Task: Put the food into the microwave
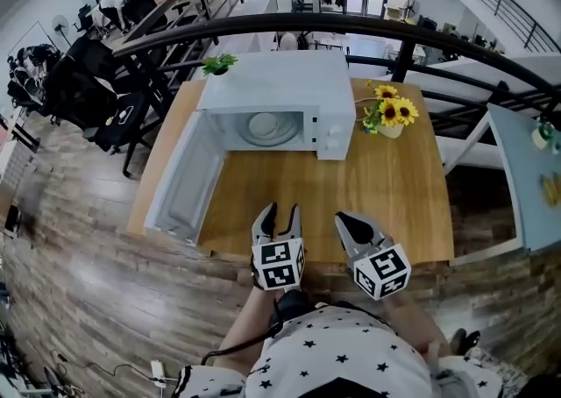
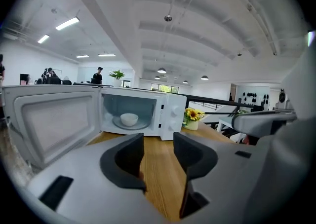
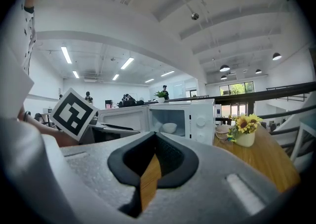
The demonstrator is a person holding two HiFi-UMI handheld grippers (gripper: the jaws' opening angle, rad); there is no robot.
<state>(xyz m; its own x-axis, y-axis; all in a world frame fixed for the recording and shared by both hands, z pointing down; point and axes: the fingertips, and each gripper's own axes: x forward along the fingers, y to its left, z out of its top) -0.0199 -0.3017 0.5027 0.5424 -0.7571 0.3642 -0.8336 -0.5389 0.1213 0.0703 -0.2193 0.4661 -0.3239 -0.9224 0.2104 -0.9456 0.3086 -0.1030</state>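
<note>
Wooden table (image 1: 386, 203) fills the head view, bearing a white microwave (image 1: 280, 81) with its door (image 1: 180, 181) swung open and sunflowers (image 1: 392, 111) beside it. The bowl (image 1: 267, 127) of food sits inside on the turntable. The left gripper (image 1: 281, 209) and right gripper (image 1: 344, 216) hover over the near edge. In the left gripper view, its jaws stand apart with nothing between them. In the right gripper view, its jaws meet at the tips, empty.

table (image 1: 386, 203): wood, matt, visible grain. microwave (image 1: 280, 81): smooth white shell, satin, likely painted metal. bowl (image 2: 129, 119) inside: glossy white, ceramic-looking. left gripper (image 2: 158, 141): grey grainy matt plastic, pads (image 2: 126, 161) black matt.
</note>
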